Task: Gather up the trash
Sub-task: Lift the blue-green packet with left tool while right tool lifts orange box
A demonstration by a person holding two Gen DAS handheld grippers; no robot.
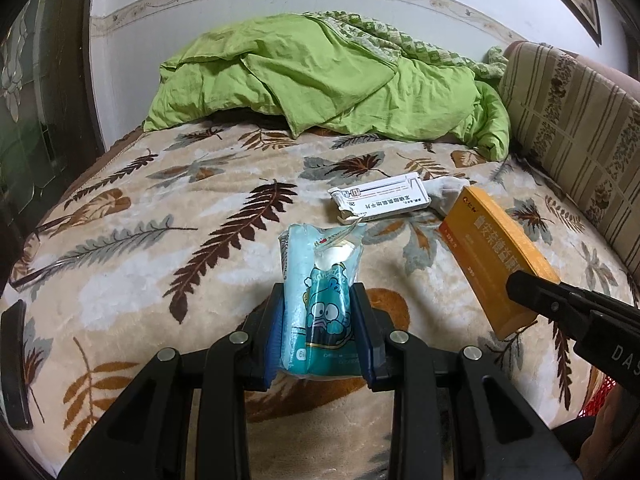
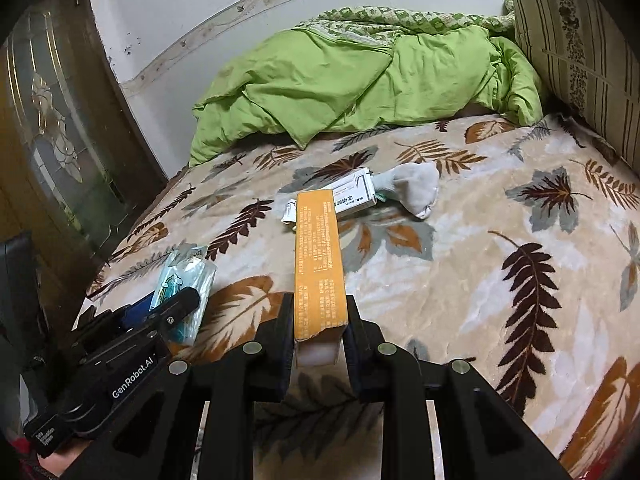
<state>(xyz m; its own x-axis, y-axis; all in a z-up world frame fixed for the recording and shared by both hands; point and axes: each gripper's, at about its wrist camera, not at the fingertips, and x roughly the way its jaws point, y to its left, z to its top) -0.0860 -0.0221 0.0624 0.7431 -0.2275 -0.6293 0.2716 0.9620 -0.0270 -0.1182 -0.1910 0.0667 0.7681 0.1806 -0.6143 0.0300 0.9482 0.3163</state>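
My left gripper (image 1: 318, 300) is shut on a teal tissue pack with a cartoon face (image 1: 320, 280), held above the bed; the same pack (image 2: 188, 284) shows at the lower left of the right wrist view, in the left gripper (image 2: 160, 312). My right gripper (image 2: 319, 316) is shut on the near end of a long orange box (image 2: 318, 260), which also appears at the right of the left wrist view as the orange box (image 1: 496, 256). A white medicine box (image 1: 380, 198) lies on the leaf-patterned blanket (image 1: 160, 240), touching a white sock (image 2: 416, 190).
A rumpled green quilt (image 1: 320, 76) fills the far end of the bed. A striped cushion (image 1: 576, 136) stands along the right side. A dark wooden door with glass (image 2: 52, 140) is on the left. Something red (image 1: 600, 396) shows at the lower right edge.
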